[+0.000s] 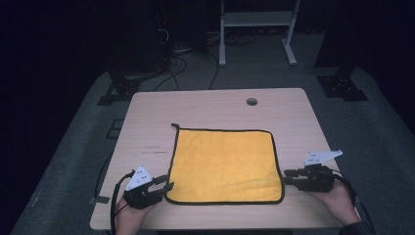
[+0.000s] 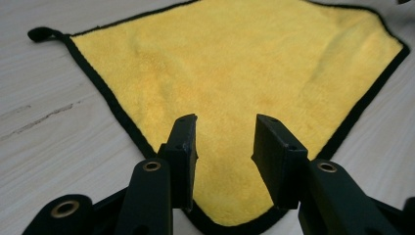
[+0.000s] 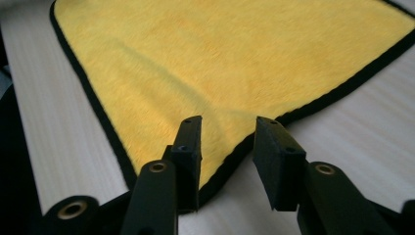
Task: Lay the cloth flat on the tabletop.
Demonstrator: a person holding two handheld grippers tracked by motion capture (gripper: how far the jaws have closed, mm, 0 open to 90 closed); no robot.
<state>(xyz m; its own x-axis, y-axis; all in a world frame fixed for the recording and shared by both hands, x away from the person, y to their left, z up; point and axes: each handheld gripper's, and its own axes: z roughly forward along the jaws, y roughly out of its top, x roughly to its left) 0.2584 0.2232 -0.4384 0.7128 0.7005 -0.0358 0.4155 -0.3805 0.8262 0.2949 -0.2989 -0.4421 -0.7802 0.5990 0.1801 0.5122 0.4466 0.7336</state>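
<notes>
On the table (image 1: 147,112), yellow cloth (image 1: 225,164) flat, left claw (image 1: 164,185) and right claw (image 1: 288,177) parted, holding nothing.

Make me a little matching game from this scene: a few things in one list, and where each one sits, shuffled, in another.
Things:
1. cloth
2. left gripper
3. right gripper
4. hole

Places:
A. at the cloth's near right corner
B. far side of the table
C. flat at the table's middle
D. at the cloth's near left corner

Pairs: 1-C, 2-D, 3-A, 4-B
</notes>
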